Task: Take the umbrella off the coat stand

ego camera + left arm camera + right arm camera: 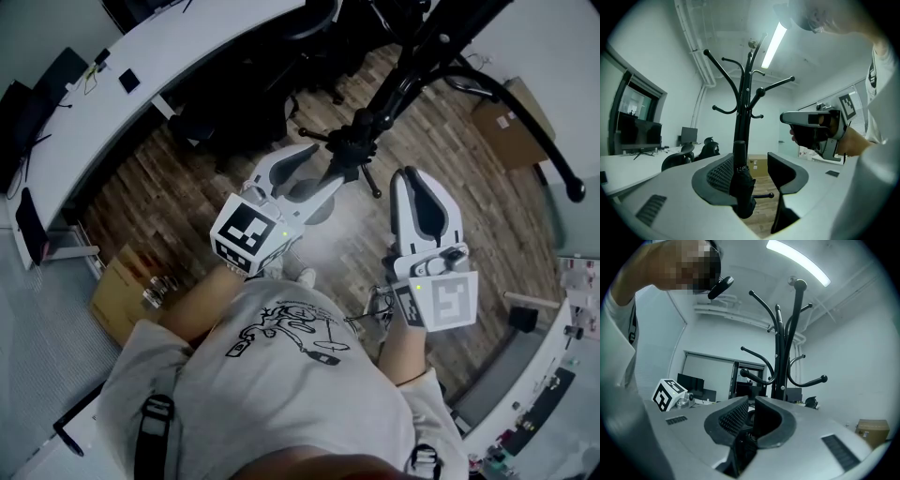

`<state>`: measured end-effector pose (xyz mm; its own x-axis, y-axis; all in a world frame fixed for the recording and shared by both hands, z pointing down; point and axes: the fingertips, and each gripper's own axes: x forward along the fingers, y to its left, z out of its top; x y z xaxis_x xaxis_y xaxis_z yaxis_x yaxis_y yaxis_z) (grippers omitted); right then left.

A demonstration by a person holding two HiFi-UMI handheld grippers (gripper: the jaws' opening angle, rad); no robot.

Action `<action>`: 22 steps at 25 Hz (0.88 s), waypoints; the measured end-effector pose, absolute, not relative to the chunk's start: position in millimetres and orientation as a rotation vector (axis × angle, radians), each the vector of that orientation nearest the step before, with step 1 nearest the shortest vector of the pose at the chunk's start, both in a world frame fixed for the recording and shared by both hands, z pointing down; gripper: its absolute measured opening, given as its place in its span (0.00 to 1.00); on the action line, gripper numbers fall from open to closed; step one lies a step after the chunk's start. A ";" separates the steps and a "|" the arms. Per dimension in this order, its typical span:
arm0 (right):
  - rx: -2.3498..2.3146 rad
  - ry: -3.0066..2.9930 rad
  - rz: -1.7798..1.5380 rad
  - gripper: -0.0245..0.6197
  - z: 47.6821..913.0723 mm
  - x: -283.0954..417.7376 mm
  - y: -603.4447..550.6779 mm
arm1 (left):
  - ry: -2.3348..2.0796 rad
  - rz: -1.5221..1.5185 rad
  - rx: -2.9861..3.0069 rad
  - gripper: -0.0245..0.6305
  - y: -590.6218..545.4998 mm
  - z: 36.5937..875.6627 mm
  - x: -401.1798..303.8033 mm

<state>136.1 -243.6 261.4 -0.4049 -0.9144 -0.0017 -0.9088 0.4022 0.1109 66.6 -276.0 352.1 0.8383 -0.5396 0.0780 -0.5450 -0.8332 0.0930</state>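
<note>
A black coat stand (740, 117) with curved hooks rises straight ahead of my left gripper. A folded black umbrella (741, 187) hangs upright against its pole. My left gripper (751, 161) is open and level, and the umbrella stands between its jaws, close to the left pad and apart from the right one. In the head view the left gripper (323, 169) reaches the stand (412, 66) near its dark hub. My right gripper (417, 178) is level to the right of the pole, clear of it. In its own view the right gripper (751, 401) has its jaws together, with the stand (785, 357) behind them.
A long white desk (187, 47) with black office chairs (234, 103) runs behind the stand. Cardboard boxes sit at the far right (506, 122) and near left (122, 291). Another white counter (553, 375) with small items lies at the right. The floor is wood.
</note>
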 end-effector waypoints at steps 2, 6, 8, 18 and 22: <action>1.673 -2.583 -0.153 0.13 260.5 137.2 -251.5 | -0.850 0.102 2.907 0.42 -284.0 358.5 74.7; 1.646 -2.583 -0.154 0.15 261.5 136.6 -268.5 | -0.822 0.152 2.900 0.44 -298.4 370.1 89.1; 1.641 -2.577 -0.157 0.16 262.0 135.9 -276.7 | -0.815 0.157 2.899 0.44 -304.7 371.7 93.5; 1.621 -2.569 -0.122 0.19 276.0 135.0 -296.8 | -0.773 0.209 2.918 0.47 -314.5 381.1 113.3; 1.610 -2.569 -0.104 0.20 279.8 133.2 -314.0 | -0.767 0.242 2.914 0.47 -326.9 389.9 118.6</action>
<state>133.2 -314.0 279.8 -0.4325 -0.9000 0.0548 -0.8926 0.4360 0.1147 118.6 -326.9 389.9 0.8588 -0.4781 0.1841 -0.4971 -0.8645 0.0737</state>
